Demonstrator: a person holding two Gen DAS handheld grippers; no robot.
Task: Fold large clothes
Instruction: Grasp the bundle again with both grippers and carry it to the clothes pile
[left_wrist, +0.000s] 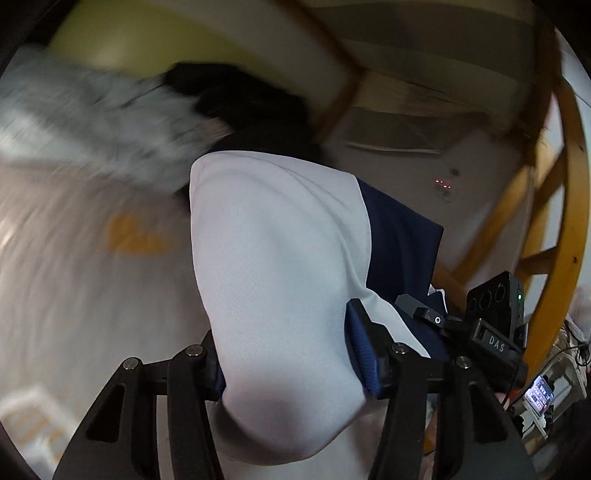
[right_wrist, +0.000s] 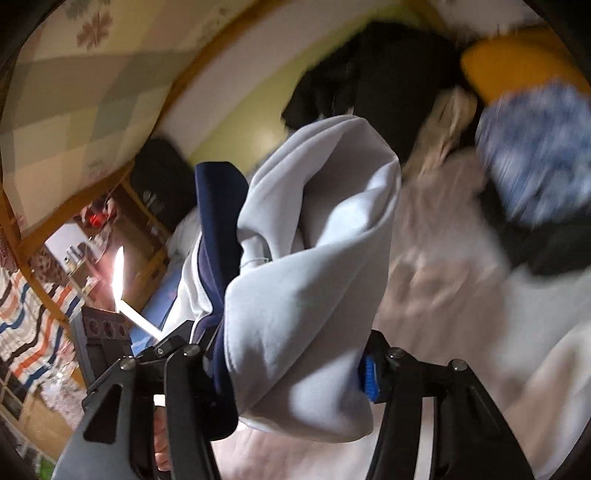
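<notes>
A folded white garment with navy panels (left_wrist: 273, 258) fills the middle of the left wrist view. My left gripper (left_wrist: 288, 365) is shut on it, with the cloth bulging between its blue-padded fingers (left_wrist: 360, 354). In the right wrist view the same garment (right_wrist: 310, 295) hangs bunched, and my right gripper (right_wrist: 295, 369) is shut on it; a blue pad (right_wrist: 369, 376) shows at its right side. The garment is held up above a pale bed surface (left_wrist: 74, 266). The other gripper (left_wrist: 491, 332) shows close at the right in the left wrist view.
A pile of other clothes lies at the far side: a grey piece (left_wrist: 92, 118), black ones (right_wrist: 388, 74), a yellow one (right_wrist: 524, 59) and a blue patterned one (right_wrist: 535, 147). A wooden bed frame (left_wrist: 569, 221) rises at the right. A phone (left_wrist: 539, 395) sits low right.
</notes>
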